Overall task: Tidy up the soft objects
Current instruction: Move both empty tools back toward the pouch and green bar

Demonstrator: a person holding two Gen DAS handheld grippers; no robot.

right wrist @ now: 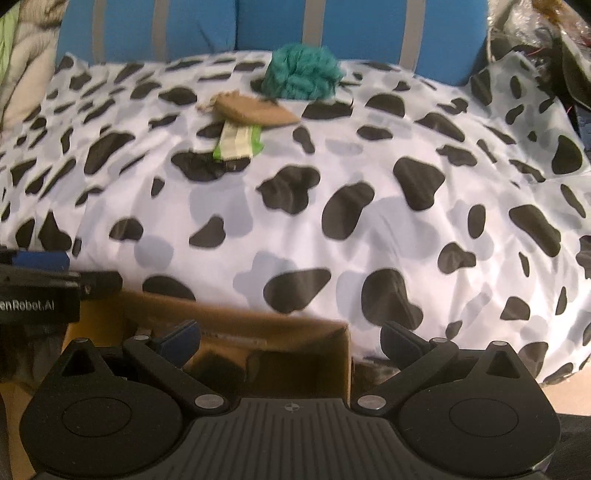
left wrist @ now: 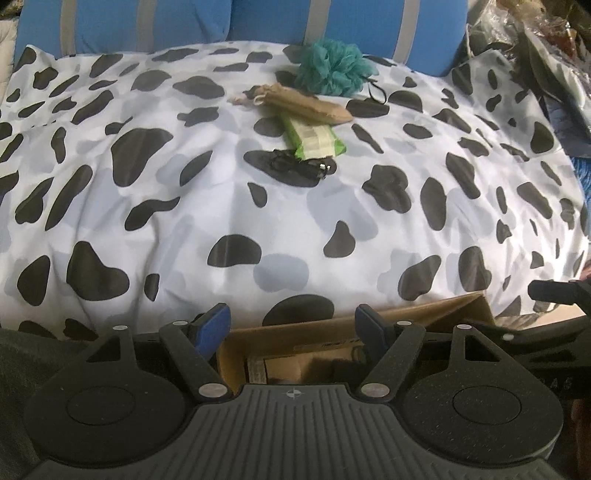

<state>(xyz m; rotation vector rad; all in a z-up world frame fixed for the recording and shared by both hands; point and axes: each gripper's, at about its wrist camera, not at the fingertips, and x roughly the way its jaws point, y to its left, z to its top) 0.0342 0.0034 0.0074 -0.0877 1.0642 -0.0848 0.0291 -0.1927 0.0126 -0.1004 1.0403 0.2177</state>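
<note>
Soft objects: 4 items grouped on the cow-print cover (left wrist: 229, 206), well ahead of both pairs of fingers, none touched.
Teal mesh pouf (left wrist: 332, 66): farthest from the fingertips, at the back of the cover, just before the blue cushions (left wrist: 184, 22).
Tan drawstring pouch (left wrist: 306, 105): lying flat, just nearer than the pouf, its cord end to the left.
Green packet (left wrist: 312, 138): partly tucked under the pouch's near edge, its long side running toward the fingers.
Black cord bundle (left wrist: 299, 166): nearest item of the group, touching the packet's near end, hard to read against a black patch.
Cardboard box (left wrist: 332, 332): open-topped, directly below and between the left fingers; dark contents inside, not identifiable.
Left gripper (left wrist: 293, 321): jaws spread apart, nothing between the blue pads (left wrist: 212, 325), poised over the box.
Right gripper (right wrist: 290, 338): jaws spread wide, empty, above the box's right corner (right wrist: 332, 332); view slightly blurred.
Neighbouring tool: part of the left gripper shows at the left edge of the right wrist view.
Clutter (left wrist: 535, 44): dark bags and wrappers beyond the cover, far right of the fingers.
</note>
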